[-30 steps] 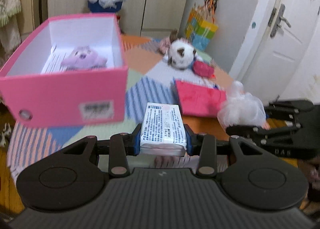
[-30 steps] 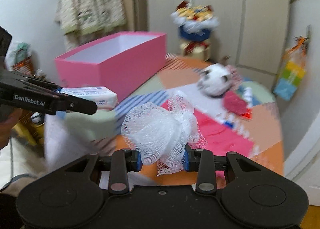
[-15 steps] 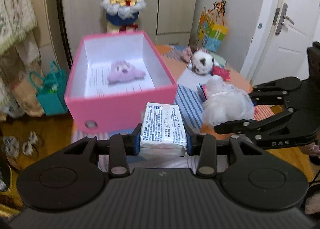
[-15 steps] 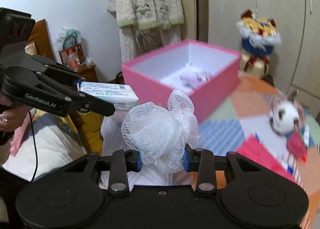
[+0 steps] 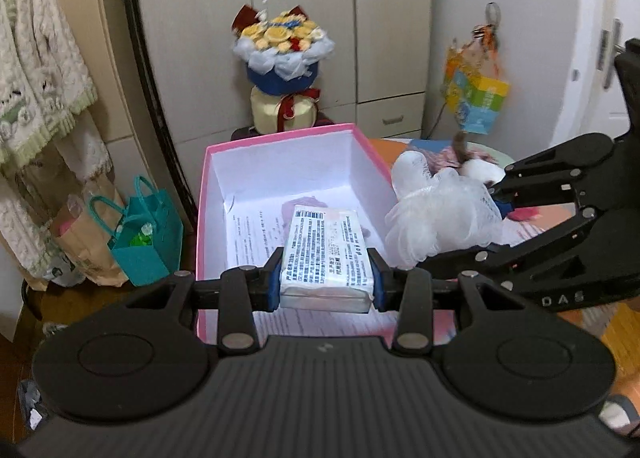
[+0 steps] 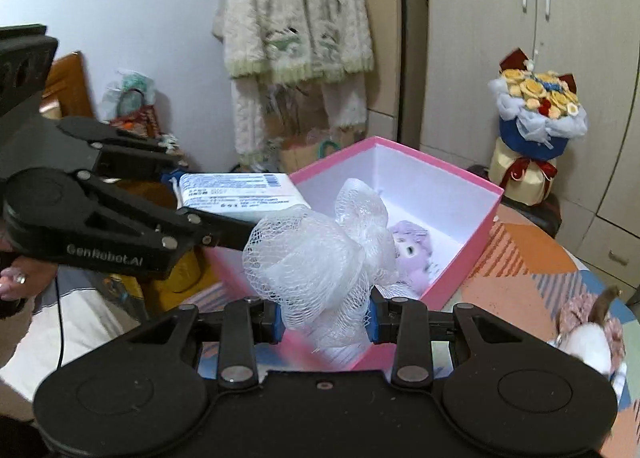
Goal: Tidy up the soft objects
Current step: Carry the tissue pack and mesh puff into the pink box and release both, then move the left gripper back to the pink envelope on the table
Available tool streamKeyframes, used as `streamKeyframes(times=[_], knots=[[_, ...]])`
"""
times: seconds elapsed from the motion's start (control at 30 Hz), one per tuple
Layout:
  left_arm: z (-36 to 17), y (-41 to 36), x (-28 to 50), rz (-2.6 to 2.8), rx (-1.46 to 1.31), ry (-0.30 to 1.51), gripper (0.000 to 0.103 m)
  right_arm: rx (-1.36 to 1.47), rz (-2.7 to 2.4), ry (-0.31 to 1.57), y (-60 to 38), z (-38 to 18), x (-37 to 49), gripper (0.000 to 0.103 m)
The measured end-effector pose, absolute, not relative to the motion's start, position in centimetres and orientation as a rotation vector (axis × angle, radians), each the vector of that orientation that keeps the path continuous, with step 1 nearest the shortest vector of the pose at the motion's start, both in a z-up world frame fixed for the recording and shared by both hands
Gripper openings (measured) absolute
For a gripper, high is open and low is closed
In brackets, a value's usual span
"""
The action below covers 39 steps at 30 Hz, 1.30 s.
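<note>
Tilting downward over the pink box (image 5: 208, 194), left claw (image 5: 327, 285) clenched on a tissue pack (image 5: 326, 254), right claw (image 6: 325, 322) grasping a white mesh sponge (image 6: 320, 258) just right, purple plush (image 6: 412, 254) inside clearest from right wrist, teal bag (image 5: 144, 242) on the floor only from left.

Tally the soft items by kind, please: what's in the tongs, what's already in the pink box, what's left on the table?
Tissue pack, in the left tongs: 1
Mesh bath pouf, in the right tongs: 1
Purple plush, in the pink box: 1
White plush, on the table: 1
Total: 4
</note>
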<state>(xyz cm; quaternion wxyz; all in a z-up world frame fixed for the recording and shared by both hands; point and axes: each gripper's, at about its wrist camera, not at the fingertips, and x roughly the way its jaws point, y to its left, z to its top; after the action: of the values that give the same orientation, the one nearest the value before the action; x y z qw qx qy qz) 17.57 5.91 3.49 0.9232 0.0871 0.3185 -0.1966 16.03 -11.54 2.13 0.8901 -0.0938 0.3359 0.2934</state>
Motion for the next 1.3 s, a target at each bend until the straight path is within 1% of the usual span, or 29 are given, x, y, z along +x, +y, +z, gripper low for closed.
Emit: streamKeyframes(times=[0.07, 0.27, 0.4, 0.53, 0.57, 0.6, 0.63, 0.67, 0.77, 0.87, 0.93, 1.07, 1.3], knots=[[2.8, 5.9, 20.2, -0.396, 0.158, 0.680, 0.039, -0.227, 0.601, 0.709, -10.9, 1.8, 18.1, 0.041], [0.3, 5.7, 25.7, -0.367, 0.159, 0.764, 0.039, -0.275, 0.628, 0.823, -9.2, -0.3, 23.7, 0.042], [-1.5, 5.9, 27.6, -0.360, 0.145, 0.839, 0.039, -0.331, 0.625, 0.888, -8.0, -2.0, 25.5, 0.042], [-2.6, 6.2, 28.4, -0.338, 0.134, 0.899, 0.041, -0.398, 0.622, 0.939, -6.7, -3.4, 26.6, 0.047], [-2.8, 6.3, 28.3, -0.333, 0.129, 0.905, 0.042, -0.422, 0.616, 0.937, -6.5, -3.6, 26.7, 0.050], [-2.8, 6.3, 28.3, -0.333, 0.136, 0.905, 0.046, -0.437, 0.609, 0.934, -6.3, -3.7, 26.8, 0.052], [-2.8, 6.2, 28.1, -0.341, 0.145, 0.899, 0.049, -0.448, 0.607, 0.933, -6.1, -3.8, 27.1, 0.058], [-2.7, 6.3, 27.9, -0.338, 0.138, 0.894, 0.051, -0.459, 0.610, 0.930, -6.0, -3.9, 27.2, 0.065], [-2.2, 6.6, 27.3, -0.336, 0.130, 0.872, 0.052, -0.466, 0.621, 0.920, -6.1, -3.7, 26.8, 0.073], [-1.3, 6.9, 26.5, -0.334, 0.133, 0.836, 0.053, -0.450, 0.627, 0.907, -6.6, -3.1, 26.2, 0.073], [-0.4, 7.0, 25.7, -0.343, 0.139, 0.816, 0.056, -0.422, 0.627, 0.899, -7.0, -2.5, 25.8, 0.074], [1.3, 7.2, 23.7, -0.374, 0.121, 0.784, 0.057, -0.383, 0.612, 0.864, -7.8, -1.1, 24.4, 0.076], [3.6, 7.0, 19.4, -0.414, 0.150, 0.746, 0.059, -0.308, 0.604, 0.797, -9.8, 2.0, 19.6, 0.076]])
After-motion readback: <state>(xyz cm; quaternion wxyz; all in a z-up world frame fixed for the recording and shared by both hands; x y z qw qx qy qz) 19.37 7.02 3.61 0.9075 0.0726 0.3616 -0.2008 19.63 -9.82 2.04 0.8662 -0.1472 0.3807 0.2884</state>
